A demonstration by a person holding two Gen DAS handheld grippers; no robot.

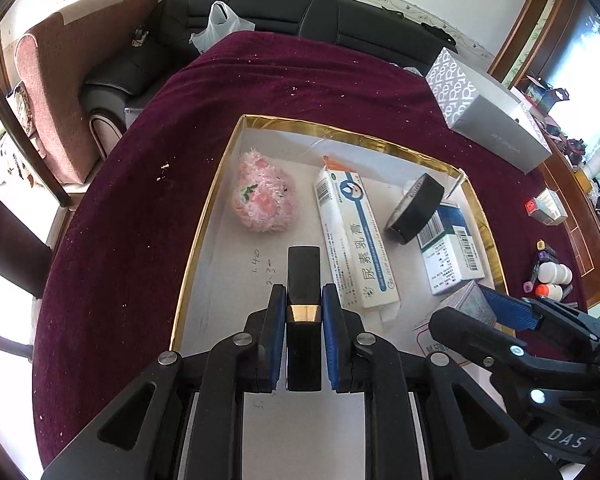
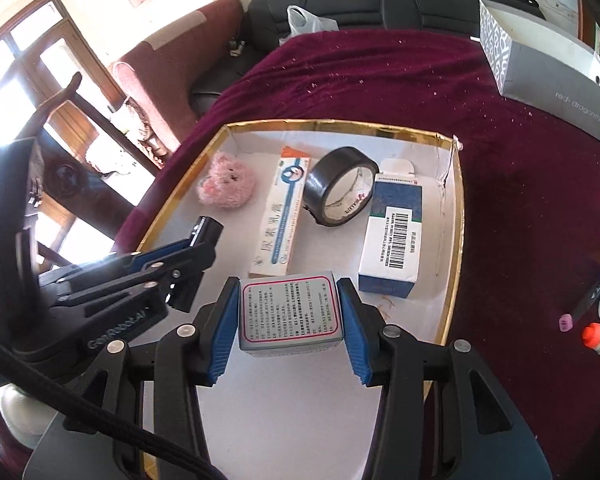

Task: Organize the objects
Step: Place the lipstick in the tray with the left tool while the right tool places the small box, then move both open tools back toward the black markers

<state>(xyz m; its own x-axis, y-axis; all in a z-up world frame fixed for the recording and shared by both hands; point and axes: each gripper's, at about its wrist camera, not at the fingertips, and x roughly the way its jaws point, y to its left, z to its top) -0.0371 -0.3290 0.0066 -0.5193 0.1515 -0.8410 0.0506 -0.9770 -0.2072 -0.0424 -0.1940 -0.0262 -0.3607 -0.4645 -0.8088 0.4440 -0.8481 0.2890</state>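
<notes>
A maroon cloth (image 1: 140,240) covers a table before a black sofa (image 1: 320,12). Over a gold-rimmed tray (image 2: 456,240), the left gripper (image 1: 303,300) clamps a black lipstick (image 1: 303,276); the right gripper (image 2: 290,312) clamps a small printed box (image 2: 290,314).

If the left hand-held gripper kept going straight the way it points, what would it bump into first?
Probably the white floor of the gold-rimmed tray. The left hand-held gripper holds a black lipstick tube, which would land on bare floor short of the pink plush toy; depth is unclear.
</notes>
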